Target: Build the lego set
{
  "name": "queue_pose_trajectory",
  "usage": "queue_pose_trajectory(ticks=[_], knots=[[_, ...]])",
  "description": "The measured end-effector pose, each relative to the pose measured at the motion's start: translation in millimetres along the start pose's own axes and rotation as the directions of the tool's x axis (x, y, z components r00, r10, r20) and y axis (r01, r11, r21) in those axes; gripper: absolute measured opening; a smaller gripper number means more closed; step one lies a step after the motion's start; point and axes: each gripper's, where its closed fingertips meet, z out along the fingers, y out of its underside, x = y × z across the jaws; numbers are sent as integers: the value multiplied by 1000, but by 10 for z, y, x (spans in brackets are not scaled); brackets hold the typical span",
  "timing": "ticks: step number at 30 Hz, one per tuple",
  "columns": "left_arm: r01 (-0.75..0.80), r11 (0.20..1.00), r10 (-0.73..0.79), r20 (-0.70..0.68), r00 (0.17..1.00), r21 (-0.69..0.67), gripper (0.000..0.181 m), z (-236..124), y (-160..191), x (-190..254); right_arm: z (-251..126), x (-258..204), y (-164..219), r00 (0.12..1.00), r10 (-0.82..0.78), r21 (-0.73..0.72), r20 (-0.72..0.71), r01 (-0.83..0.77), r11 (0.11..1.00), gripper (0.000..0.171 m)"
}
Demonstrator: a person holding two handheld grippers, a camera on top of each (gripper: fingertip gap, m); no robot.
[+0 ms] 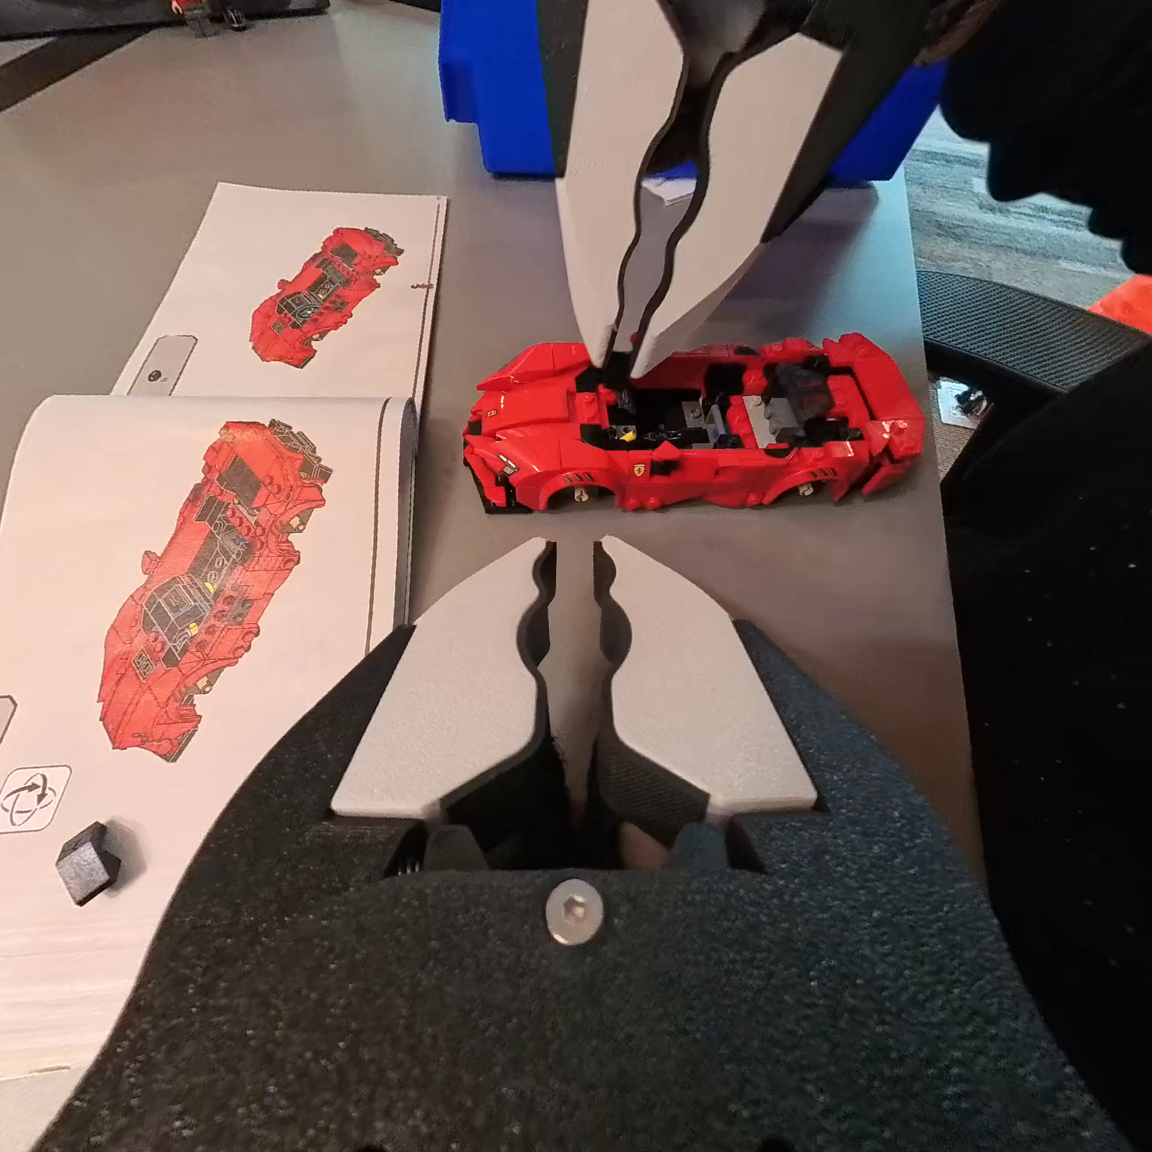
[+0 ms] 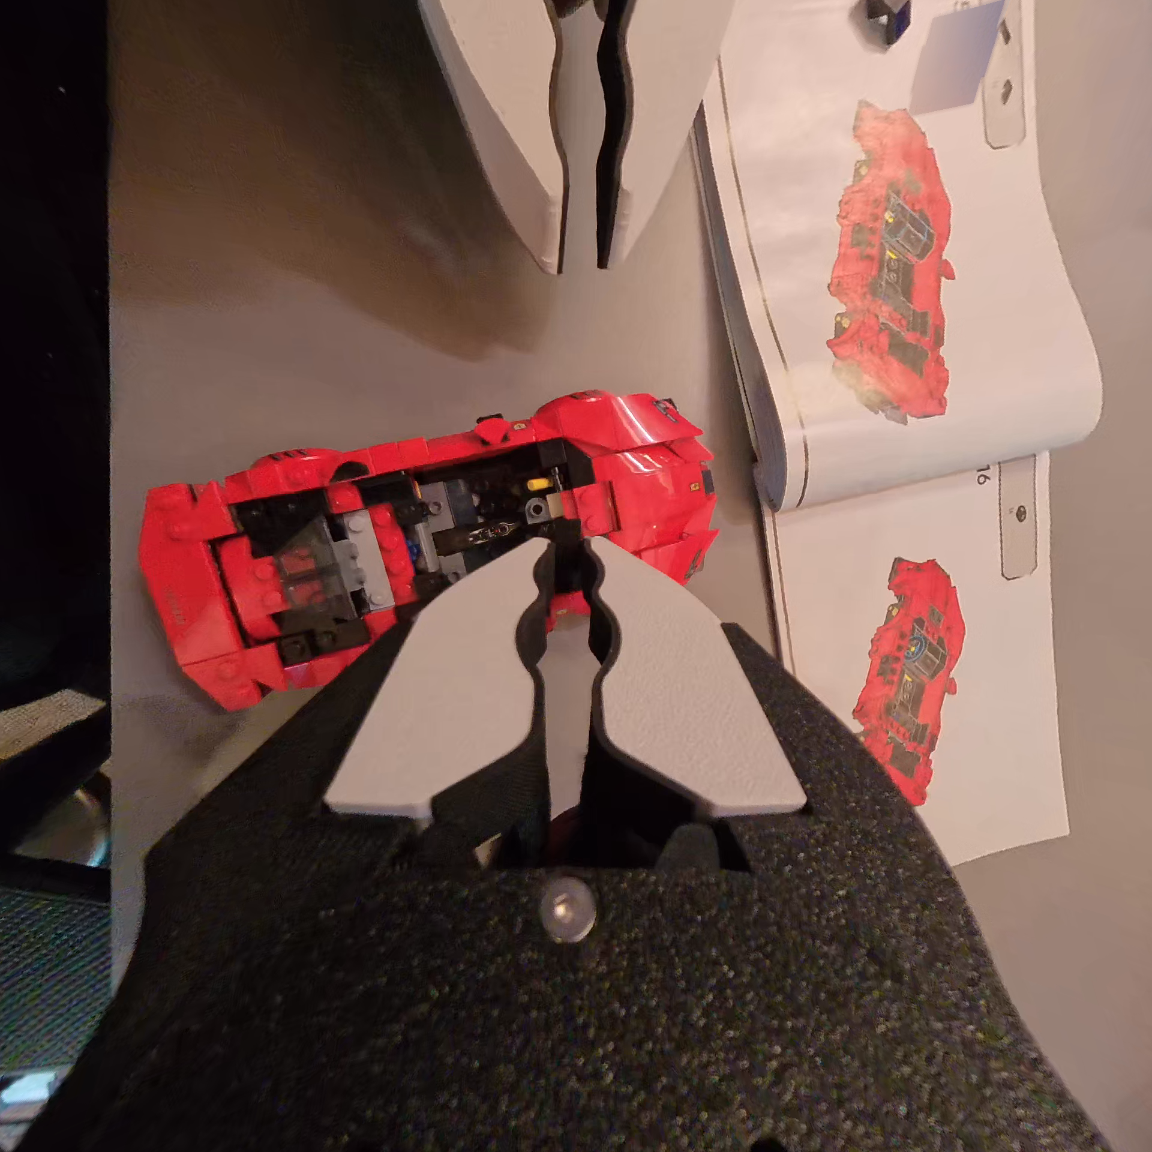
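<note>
A red lego car (image 1: 686, 461) with an open black cockpit stands on the grey table (image 1: 249, 124); it also shows in the right wrist view (image 2: 636, 492). My right gripper (image 1: 617, 368) comes down from above and is shut on a small black brick (image 1: 619, 364) at the front edge of the cockpit, just behind the hood. In its own view the right gripper (image 2: 567, 542) pinches that black brick (image 2: 567, 564). My left gripper (image 1: 573, 542) hovers just in front of the car's near side, its fingers a narrow gap apart and empty; it also shows in the right wrist view (image 2: 580, 268).
An open instruction booklet (image 1: 187, 561) lies left of the car and shows in the right wrist view too (image 2: 904, 436). A loose black brick (image 1: 87, 863) rests on its near page. A blue bin (image 1: 492, 93) stands behind. A mesh chair (image 1: 997, 336) sits past the table's right edge.
</note>
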Motion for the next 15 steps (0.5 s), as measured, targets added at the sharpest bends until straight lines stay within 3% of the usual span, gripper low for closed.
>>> queue_pose_trajectory(ticks=[15], knots=[[2,1000,-2,-8,1000,-3,11,-1,9,11,88,1,14,990,-113,-61,88,119,991,8]])
